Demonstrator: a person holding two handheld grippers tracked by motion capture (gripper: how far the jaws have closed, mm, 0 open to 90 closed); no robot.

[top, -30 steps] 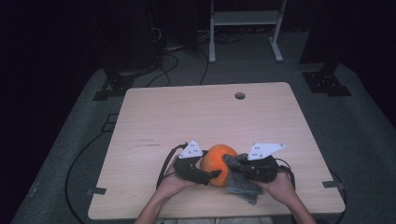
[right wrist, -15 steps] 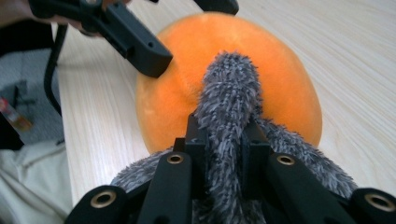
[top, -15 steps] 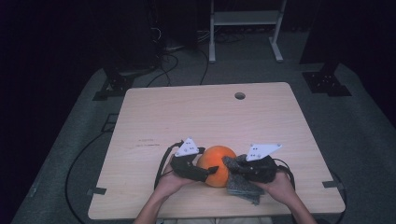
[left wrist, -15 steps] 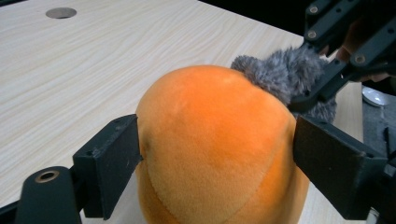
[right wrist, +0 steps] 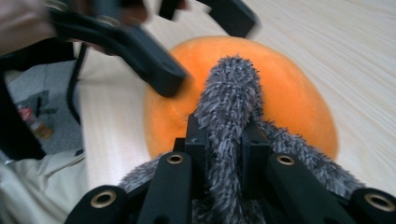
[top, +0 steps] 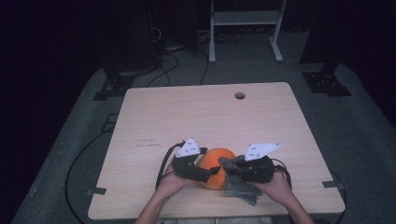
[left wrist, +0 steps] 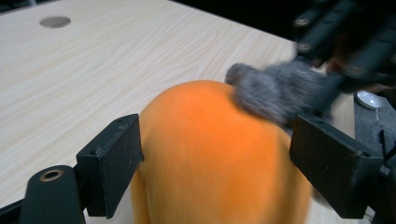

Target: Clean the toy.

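Observation:
A round orange fruit [top: 215,170] rests on the wooden table [top: 201,116] near its front edge. My left gripper [top: 208,171] is shut on the fruit, with a black pad against each side of it [left wrist: 215,154]. One of its fingers [right wrist: 159,70] presses on the fruit's near left side in the right gripper view. My right gripper [right wrist: 224,135] is shut on a grey fuzzy cloth [right wrist: 231,88]. The bunched end of the cloth lies on top of the orange fruit [right wrist: 289,93]. The rest of the cloth [top: 240,189] hangs down onto the table under the right hand.
A small round hole [top: 240,95] sits in the table's far side. Beyond the table are a white stand [top: 243,28] and loose cables [top: 173,60] on the grey floor. Both of the person's hands come in at the front edge.
The right gripper with the cloth has edged slightly to the left across the fruit's top. The left gripper keeps its hold in the same place.

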